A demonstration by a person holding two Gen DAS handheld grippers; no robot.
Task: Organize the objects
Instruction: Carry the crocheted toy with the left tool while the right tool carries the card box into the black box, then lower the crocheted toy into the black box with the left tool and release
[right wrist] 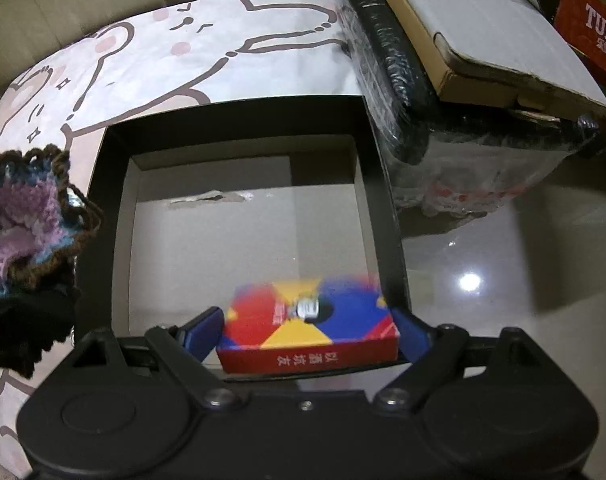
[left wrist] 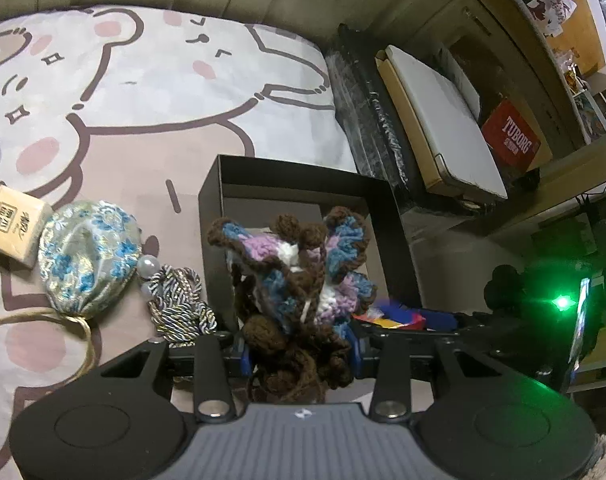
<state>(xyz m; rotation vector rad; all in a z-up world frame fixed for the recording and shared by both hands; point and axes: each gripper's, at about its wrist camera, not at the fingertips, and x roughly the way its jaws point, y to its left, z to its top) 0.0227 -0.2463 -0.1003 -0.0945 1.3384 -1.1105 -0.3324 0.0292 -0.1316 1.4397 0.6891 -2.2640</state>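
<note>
**Both Jaws Loaded Over Open Box; Items Remain Outside**

Jaws on the left gripper are clamped on a crocheted yarn piece in brown, blue, lilac and white. Jaws on the right gripper stand wide, one blue pad on each side of a red, blue and yellow carton, apparently gripping it, though blur hides the pad contact.

Progress: the black box is open and its grey floor holds nothing apart from the carton, which sits low at the 6 o'clock wall in the right wrist view. The yarn piece hangs at the box's 9 o'clock edge, not yet inside. Neither item is judged released.

Outstanding: in the left wrist view, a blue floral brocade pouch with twisted cord lies at 9 o'clock on the cartoon bear mat. A cream packet lies just beyond it.

Legible writing: "TUBORG" on a red carton at 2 o'clock. Chinese characters on the held carton and cream packet are too blurred to read.
</note>
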